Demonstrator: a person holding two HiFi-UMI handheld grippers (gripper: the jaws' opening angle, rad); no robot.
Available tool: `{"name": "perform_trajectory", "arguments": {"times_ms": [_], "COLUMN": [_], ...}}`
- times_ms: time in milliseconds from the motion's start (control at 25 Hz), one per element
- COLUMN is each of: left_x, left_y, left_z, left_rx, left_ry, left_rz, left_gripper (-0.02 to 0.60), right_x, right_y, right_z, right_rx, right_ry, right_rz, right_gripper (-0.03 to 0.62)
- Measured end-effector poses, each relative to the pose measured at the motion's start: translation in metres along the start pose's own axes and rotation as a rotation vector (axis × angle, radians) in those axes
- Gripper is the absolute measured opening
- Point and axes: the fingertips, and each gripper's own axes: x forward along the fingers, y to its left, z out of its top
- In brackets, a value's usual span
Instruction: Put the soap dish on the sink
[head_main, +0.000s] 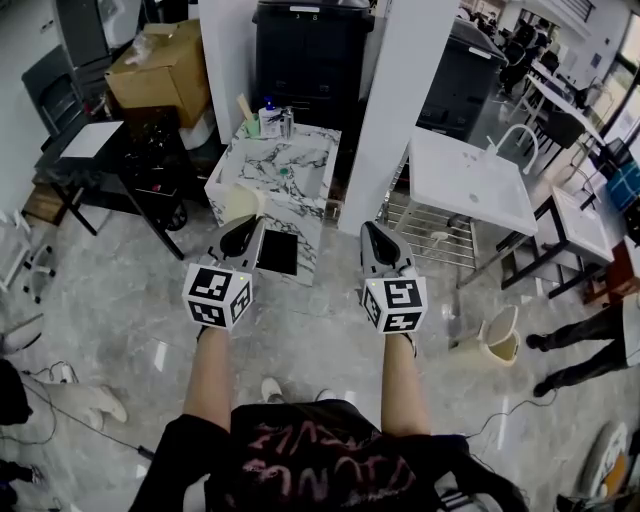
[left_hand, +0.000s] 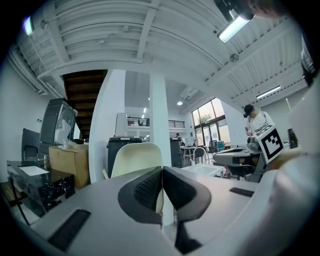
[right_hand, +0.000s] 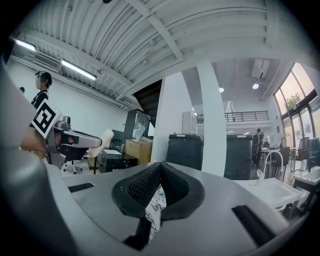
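Note:
My left gripper (head_main: 244, 226) is shut on a cream soap dish (head_main: 240, 203), which sticks out past its tip over the near left corner of the marble sink unit (head_main: 262, 190). In the left gripper view the soap dish (left_hand: 134, 159) stands upright, pinched between the closed pads of the left gripper (left_hand: 162, 174). My right gripper (head_main: 374, 234) hovers to the right of the marble unit, shut with nothing in it. In its own view the right gripper (right_hand: 160, 171) shows a bit of marble beneath its pads.
Small bottles (head_main: 272, 122) stand at the back of the marble top. White pillars (head_main: 405, 100) flank it, with a black cabinet (head_main: 310, 55) behind. A white basin with tap (head_main: 470, 180) stands right, a pale bin (head_main: 500, 335) on the floor, a cardboard box (head_main: 160, 65) left.

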Motion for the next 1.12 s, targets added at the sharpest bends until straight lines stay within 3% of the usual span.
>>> {"name": "perform_trajectory", "arguments": {"times_ms": [680,1120], "left_x": [-0.003,0.031], "left_y": [0.067,0.081], "left_z": [-0.018,-0.026], "left_rx": [0.000,0.017], "left_ry": [0.001,0.014], "left_rz": [-0.084,-0.109], "left_gripper": [0.021,0.021], "right_x": [0.037,0.072], "right_y": [0.043,0.026], "right_z": [-0.010,-0.020], "right_rx": [0.031,0.048], "right_ry": [0.023,0.025], "right_rz": [-0.095,-0.115], "right_gripper": [0.012,0.012]}}
